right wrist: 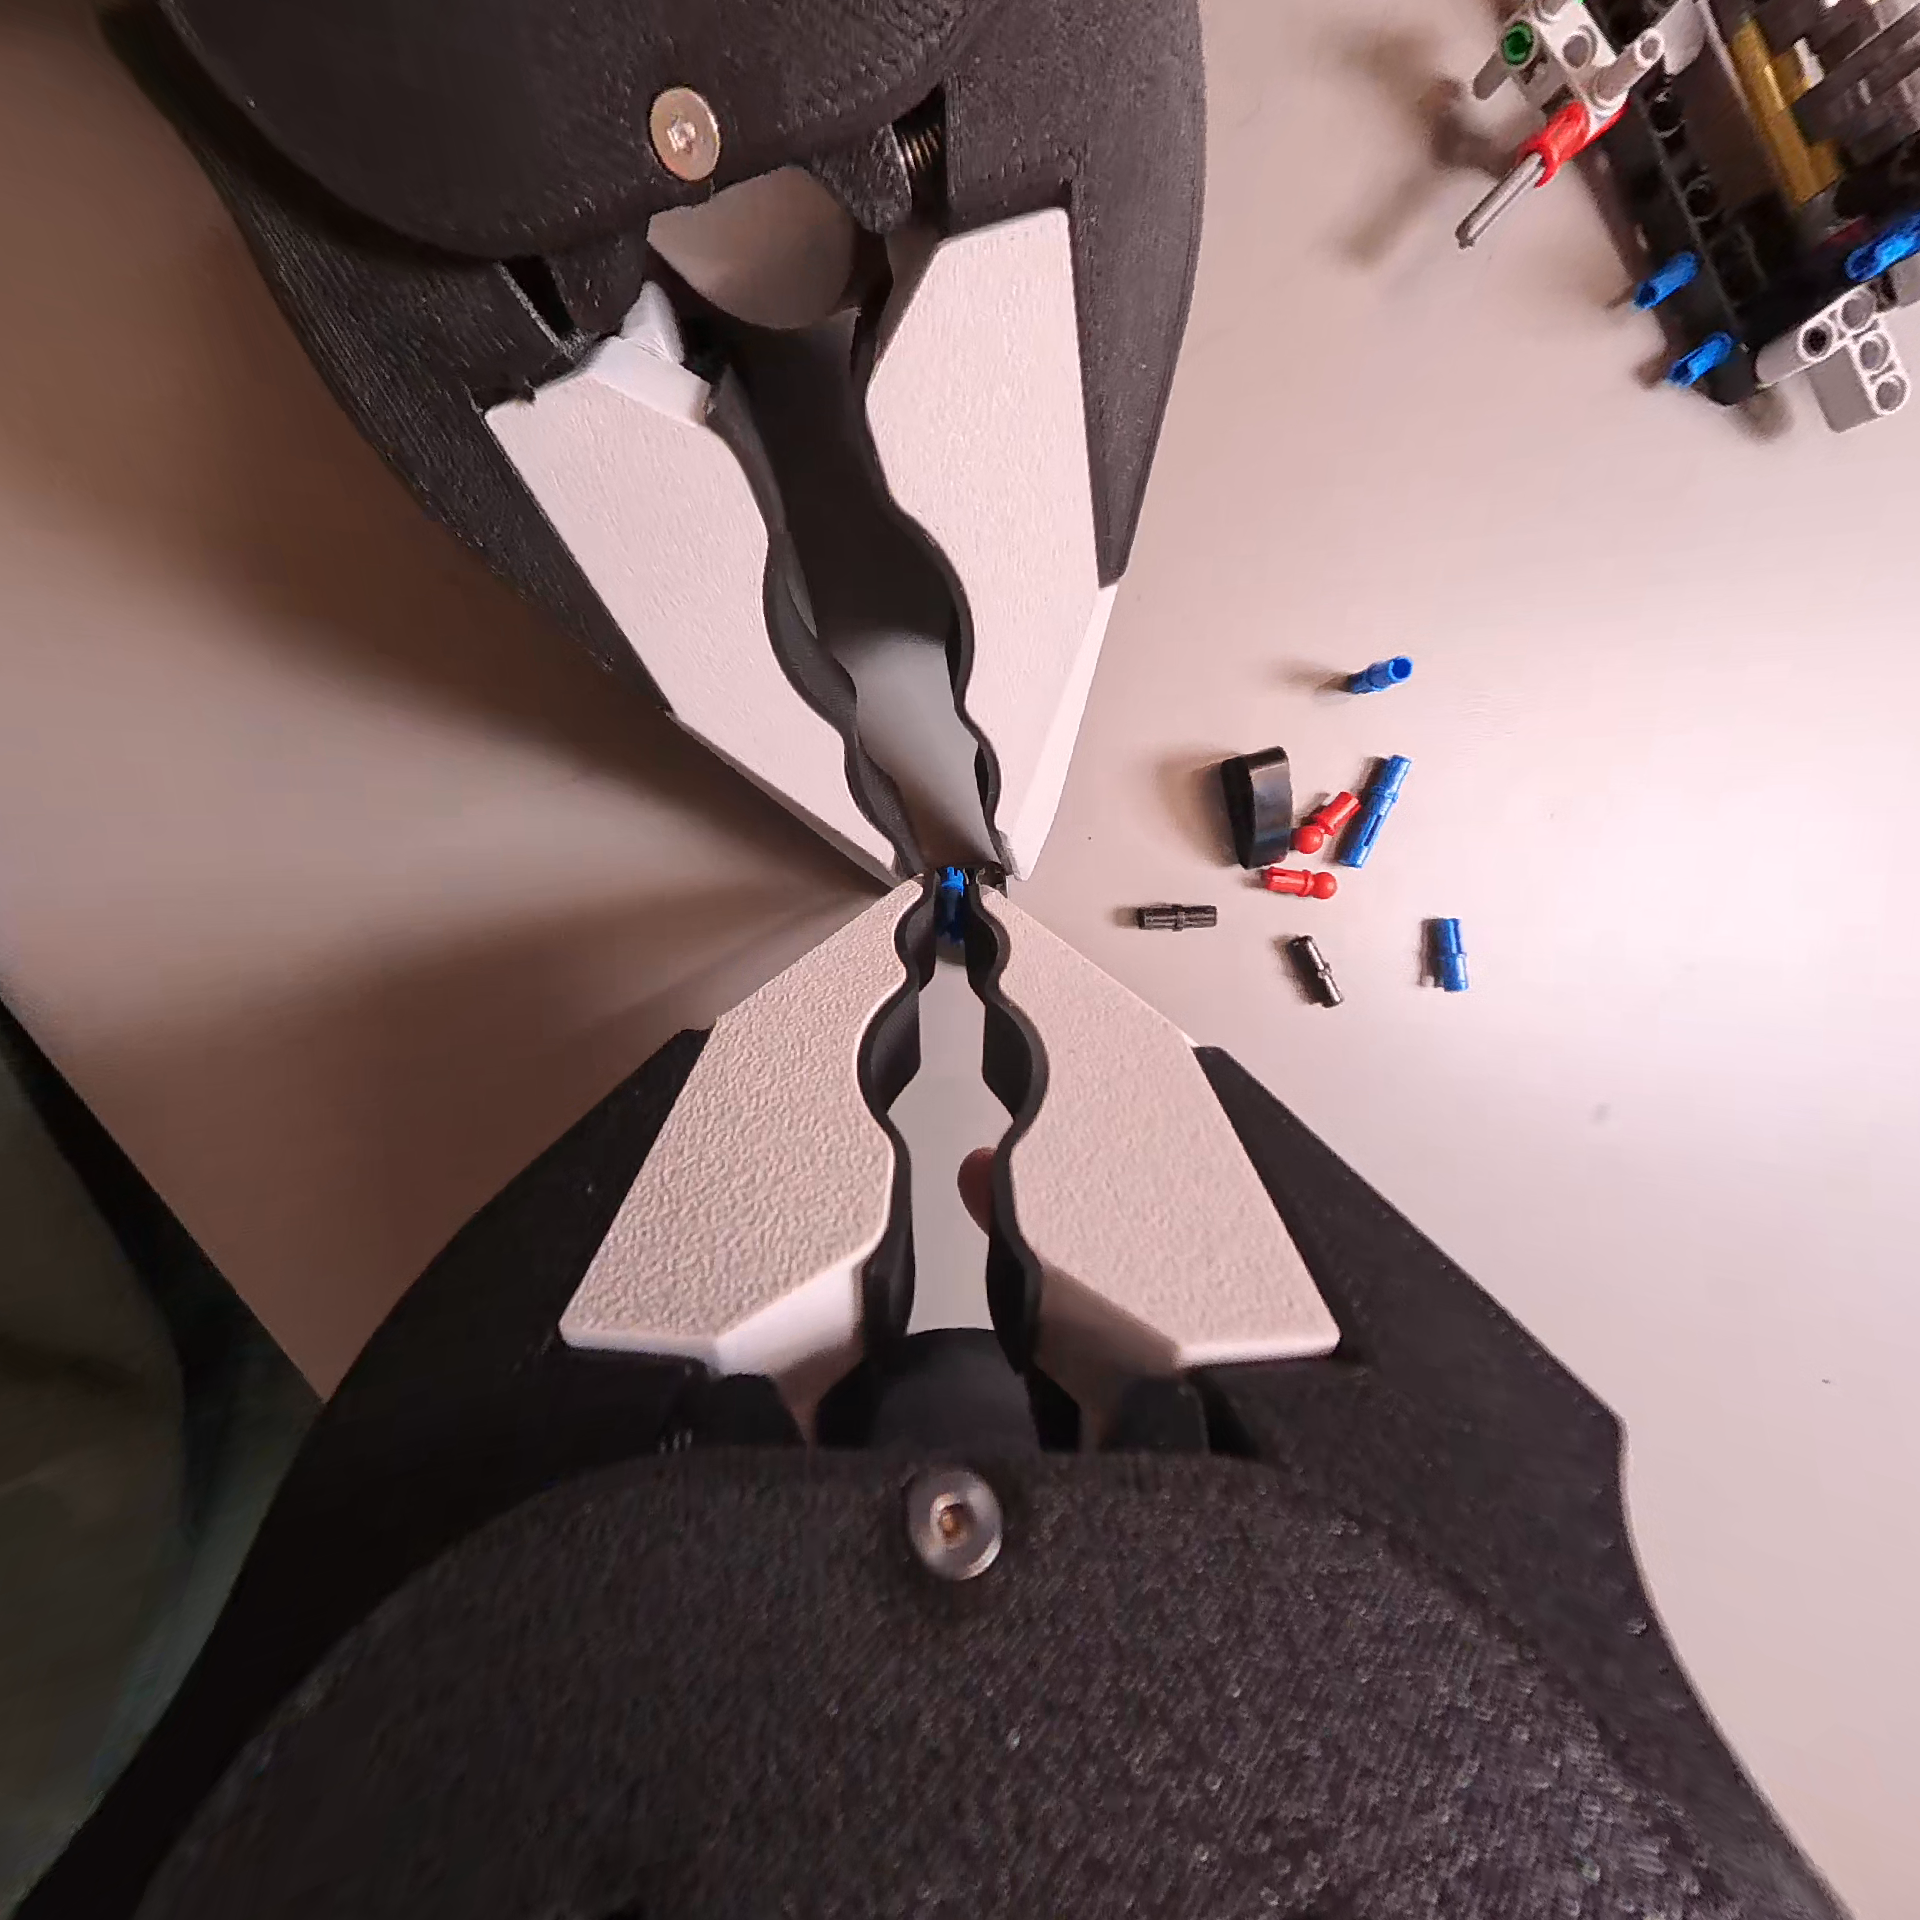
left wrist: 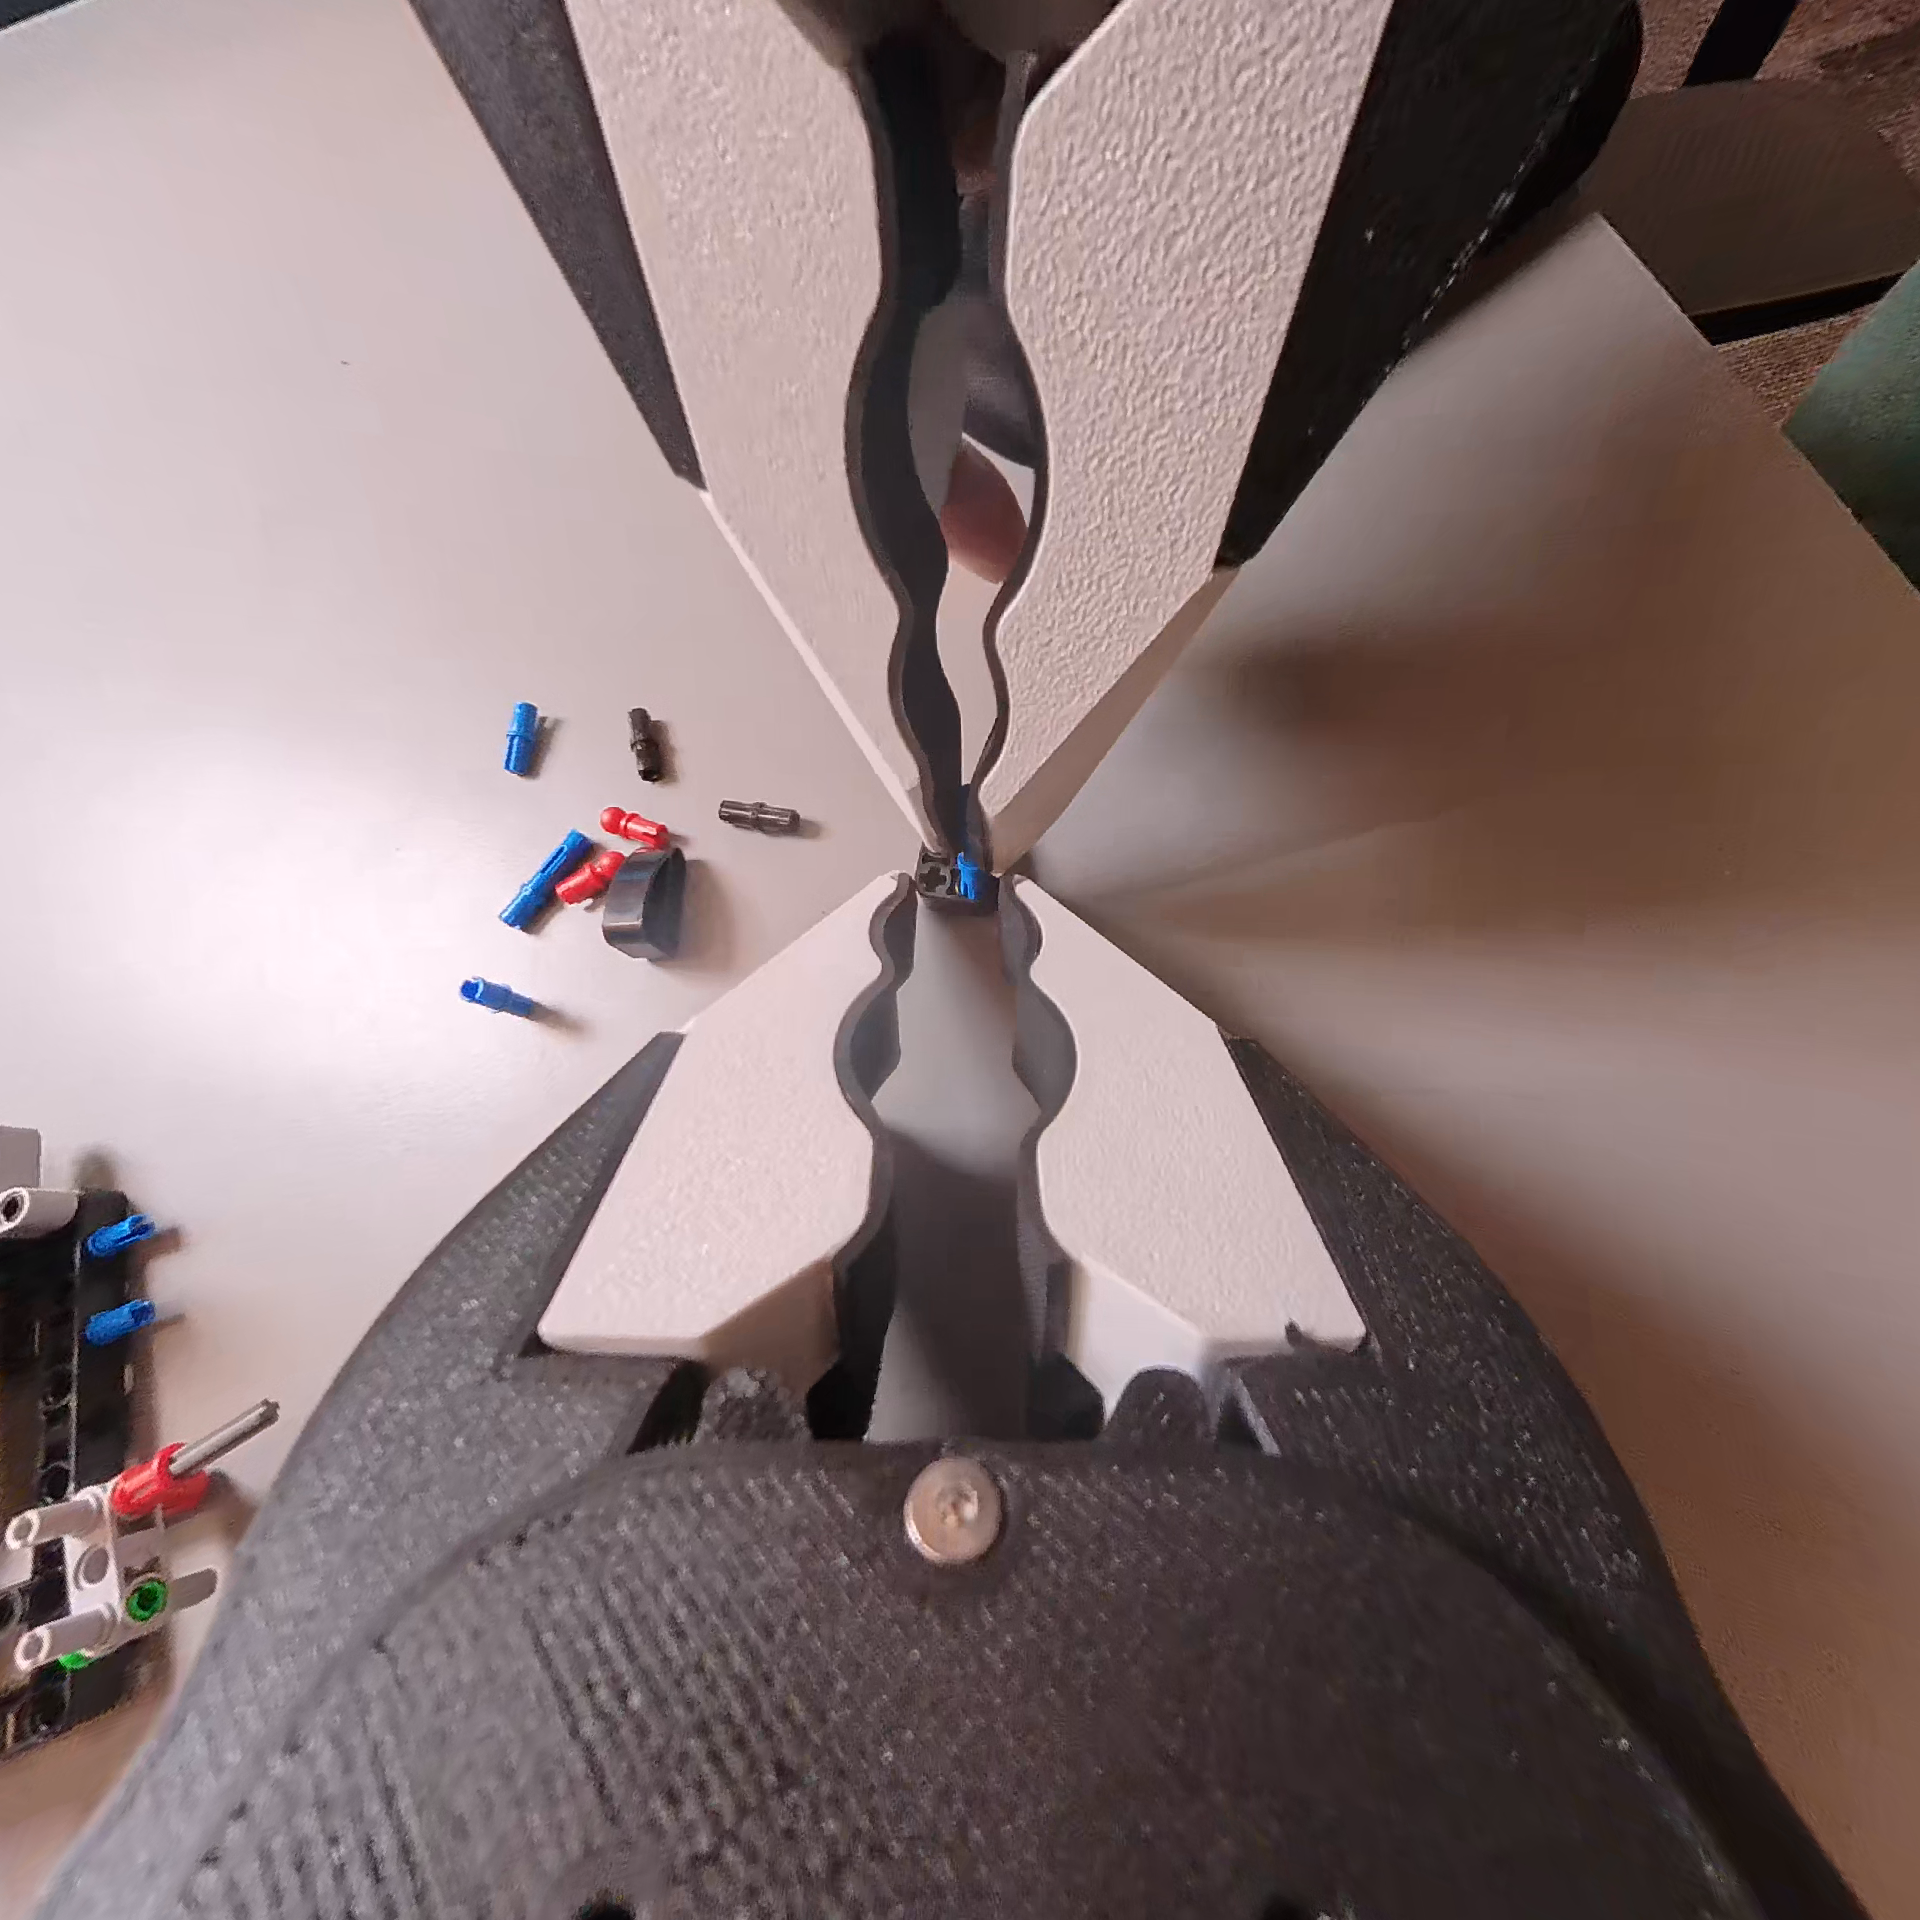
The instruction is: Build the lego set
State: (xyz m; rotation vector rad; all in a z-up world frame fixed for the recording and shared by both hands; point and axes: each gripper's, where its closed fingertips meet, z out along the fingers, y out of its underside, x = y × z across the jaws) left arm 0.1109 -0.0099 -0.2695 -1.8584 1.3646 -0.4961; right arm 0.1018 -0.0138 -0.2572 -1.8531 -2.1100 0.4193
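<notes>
Held pieces: a small black connector (left wrist: 940, 885) with a blue pin (left wrist: 970, 876) in it, held above the desk (left wrist: 260, 416) between the two tool tips, which meet nose to nose.
Left tool (left wrist: 956, 902): fingers clamped on the black connector.
Right tool (right wrist: 951, 902): fingers closed on the blue pin (right wrist: 948, 900) (only a sliver of it shows).
Loose parts: blue pins (left wrist: 523, 738), red pins (left wrist: 632, 825), black pins (left wrist: 758, 816) and a dark curved piece (left wrist: 646, 902) lie scattered on the desk, near the tools.
Partial build: a black and grey assembly (right wrist: 1756, 156) with blue pins and a red-capped axle stands farther off, at the desk's edge of view.
</notes>
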